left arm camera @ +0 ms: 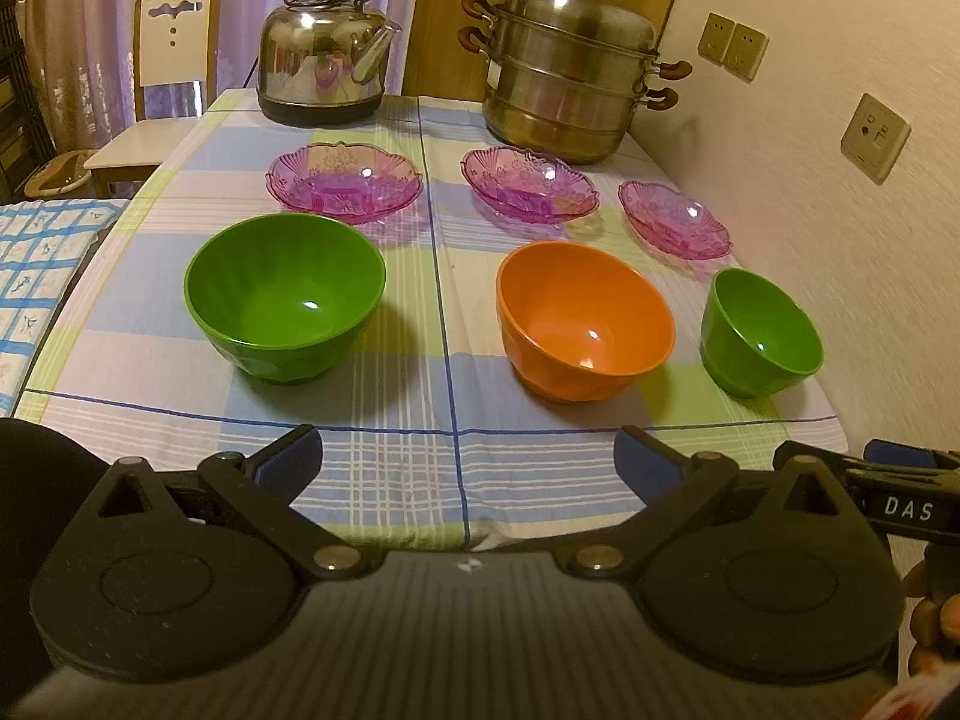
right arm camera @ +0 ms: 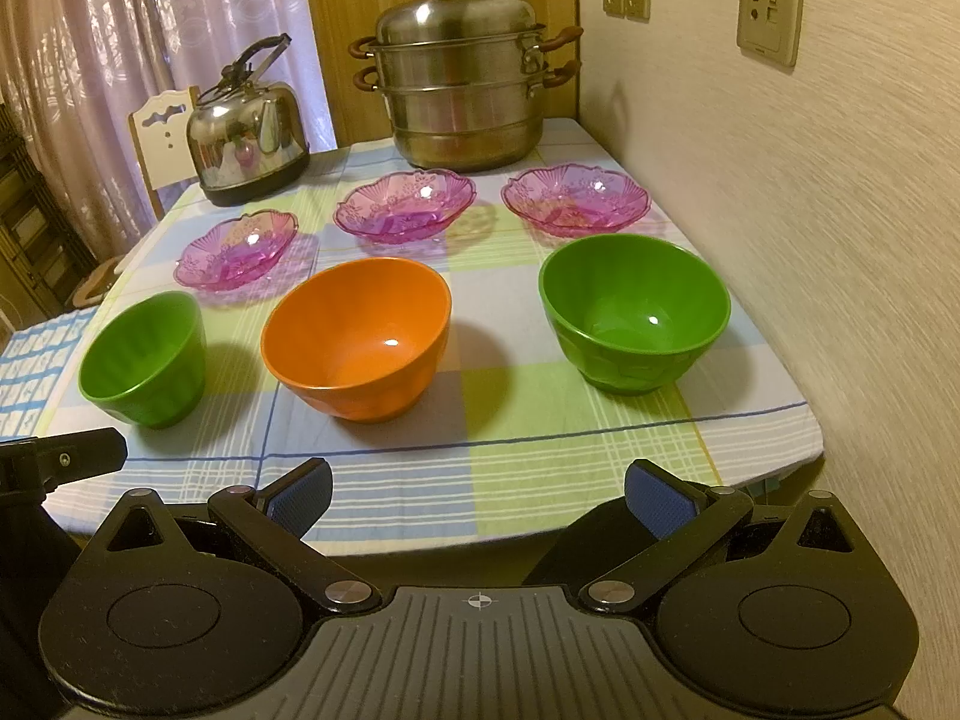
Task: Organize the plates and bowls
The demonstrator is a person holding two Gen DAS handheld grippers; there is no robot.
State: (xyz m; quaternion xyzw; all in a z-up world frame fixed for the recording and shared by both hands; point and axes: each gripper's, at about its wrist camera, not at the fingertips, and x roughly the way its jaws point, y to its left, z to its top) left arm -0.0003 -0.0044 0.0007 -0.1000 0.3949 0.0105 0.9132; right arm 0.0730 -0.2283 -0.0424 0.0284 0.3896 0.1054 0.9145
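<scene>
A: Bowls, front row on the checked tablecloth (left arm camera: 420, 468): large green bowl (left arm camera: 285, 297) left, orange bowl (left arm camera: 585, 321) middle, small green bowl (left arm camera: 759, 330) by the wall. All upright, well apart.

B: Grippers?

A: Left gripper (left arm camera: 468, 462) and right gripper (right arm camera: 477, 498) both at the near edge, jaws spread wide, holding nothing.

B: Behind?

A: Three purple plates (left arm camera: 345, 180), one per bowl. Farthest: kettle (left arm camera: 324, 60), steamer pot (left arm camera: 570, 72).
</scene>
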